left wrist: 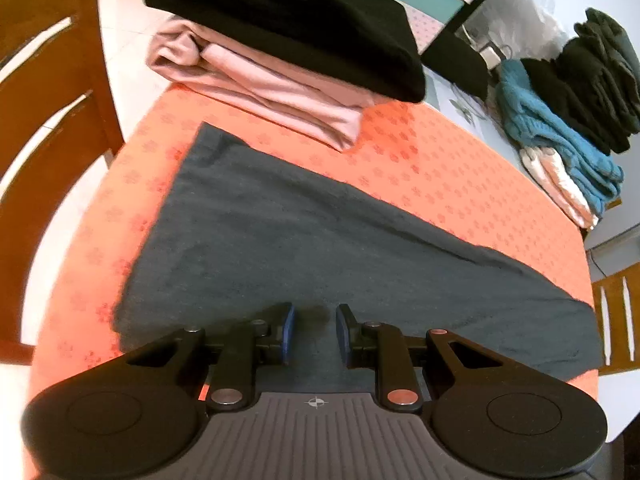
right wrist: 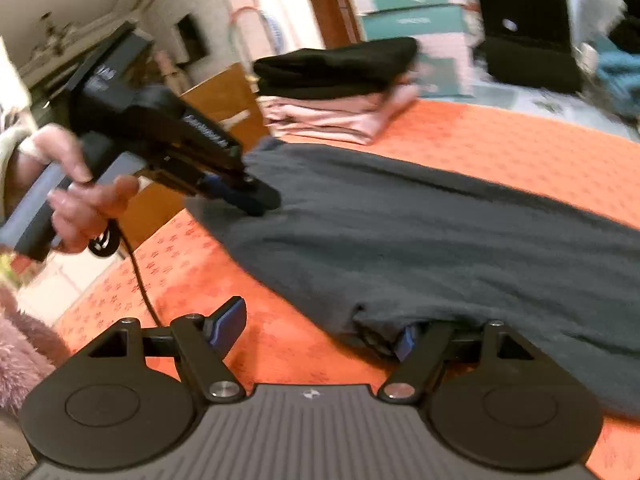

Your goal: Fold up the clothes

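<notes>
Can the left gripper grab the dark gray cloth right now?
Probably yes: the left hand-held gripper is open right over the dark gray cloth, with nothing lying between them.

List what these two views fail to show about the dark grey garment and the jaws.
- Left wrist view: dark grey garment, near edge hidden behind the left gripper.
- Right wrist view: right gripper, one pad covered by cloth; grip unclear.
- Right wrist view: motion blur smears the folded stack.
</notes>
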### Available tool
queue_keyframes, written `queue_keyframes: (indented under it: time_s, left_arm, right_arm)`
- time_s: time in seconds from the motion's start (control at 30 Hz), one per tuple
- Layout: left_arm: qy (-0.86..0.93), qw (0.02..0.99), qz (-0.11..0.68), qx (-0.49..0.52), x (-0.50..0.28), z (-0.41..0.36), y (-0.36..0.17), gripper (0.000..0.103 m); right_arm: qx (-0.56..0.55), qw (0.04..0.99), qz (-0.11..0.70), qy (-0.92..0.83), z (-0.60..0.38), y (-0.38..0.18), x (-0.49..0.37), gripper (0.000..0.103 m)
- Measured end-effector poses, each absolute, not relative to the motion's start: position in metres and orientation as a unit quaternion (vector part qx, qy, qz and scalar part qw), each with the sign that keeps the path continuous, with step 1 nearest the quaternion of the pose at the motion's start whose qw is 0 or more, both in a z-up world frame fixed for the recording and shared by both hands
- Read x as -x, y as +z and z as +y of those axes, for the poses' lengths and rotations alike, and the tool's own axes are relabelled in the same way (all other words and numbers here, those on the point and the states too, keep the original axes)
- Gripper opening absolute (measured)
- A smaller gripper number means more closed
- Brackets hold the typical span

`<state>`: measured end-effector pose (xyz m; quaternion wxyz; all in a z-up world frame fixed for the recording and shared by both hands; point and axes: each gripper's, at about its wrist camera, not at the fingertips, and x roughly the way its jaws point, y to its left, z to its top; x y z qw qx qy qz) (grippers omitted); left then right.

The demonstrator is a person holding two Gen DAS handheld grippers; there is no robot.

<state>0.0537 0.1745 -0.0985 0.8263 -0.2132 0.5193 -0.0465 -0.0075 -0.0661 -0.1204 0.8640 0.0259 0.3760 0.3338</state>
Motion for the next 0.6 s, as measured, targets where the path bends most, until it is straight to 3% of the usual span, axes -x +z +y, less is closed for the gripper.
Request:
queue_keyframes:
  time_s: [0.3, 0.4, 0.6]
  left_arm:
    - [-0.031, 0.827, 0.512, 0.229, -0.048, 0.193, -0.106, 0.023]
    - [-0.031, 0.828, 0.510, 0.233, -0.047, 0.196, -0.107, 0.023]
    - [-0.035, 0.831, 0.504, 0.231, -0.046, 0.197, -0.109, 0.021]
  right_arm:
    - [-0.022, 0.875, 0.364, 0.319, -0.058, -0.125, -0.006, 0.078]
    - [-0.027, 0.868, 0.365, 0.335, -0.058, -0.122, 0.000, 0.072]
    - [-0.025, 0.849, 0.385, 0.362, -0.063, -0.109, 0.035, 0.071]
